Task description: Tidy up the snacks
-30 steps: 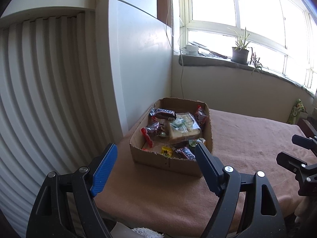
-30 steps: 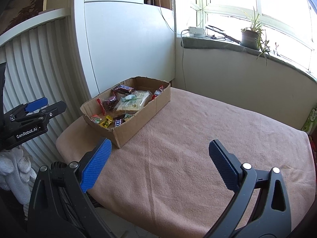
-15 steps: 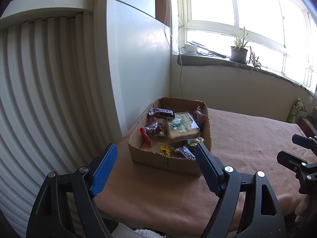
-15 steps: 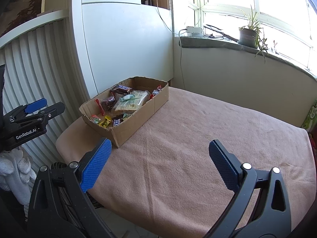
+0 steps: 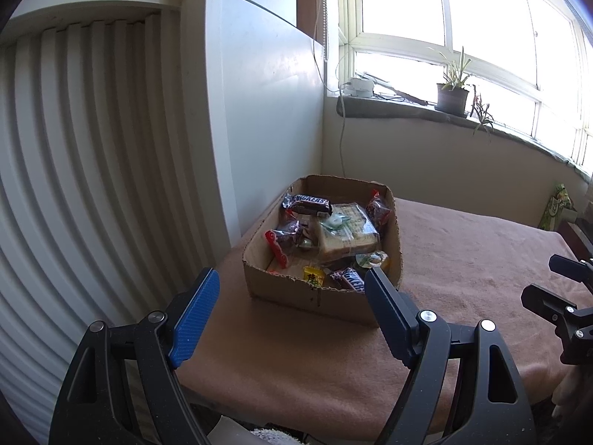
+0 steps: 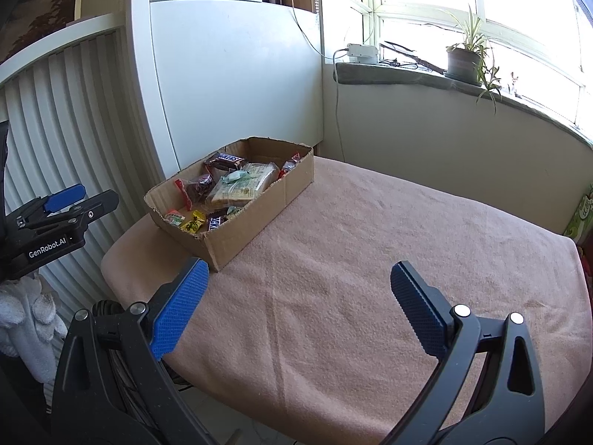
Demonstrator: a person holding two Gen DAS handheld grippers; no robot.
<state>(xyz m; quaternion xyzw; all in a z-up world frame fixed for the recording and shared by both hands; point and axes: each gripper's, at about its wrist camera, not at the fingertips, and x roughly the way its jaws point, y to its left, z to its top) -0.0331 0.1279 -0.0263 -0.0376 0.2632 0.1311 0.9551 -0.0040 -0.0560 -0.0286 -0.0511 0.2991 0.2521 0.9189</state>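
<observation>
A shallow cardboard box [image 5: 296,291] [image 6: 259,218] sits at the table's left corner, filled with several snacks. Among them are a Snickers bar [image 5: 307,202] [image 6: 226,159], a clear pack of wafers [image 5: 350,231] [image 6: 241,187], a red candy bag [image 5: 283,239] and a small yellow sweet [image 5: 314,276] [image 6: 194,221]. My left gripper [image 5: 292,307] stands open just short of the box's near wall, nothing between its blue pads. My right gripper [image 6: 300,300] is open too, over the bare cloth to the right of the box.
A pinkish-brown cloth [image 6: 370,259] covers the table. A white cabinet [image 5: 267,118] and ribbed white wall [image 5: 74,185] stand close on the left. A windowsill [image 6: 426,78] behind carries a potted plant [image 6: 463,59] and a white adapter. A green packet [image 5: 556,207] leans at the far right.
</observation>
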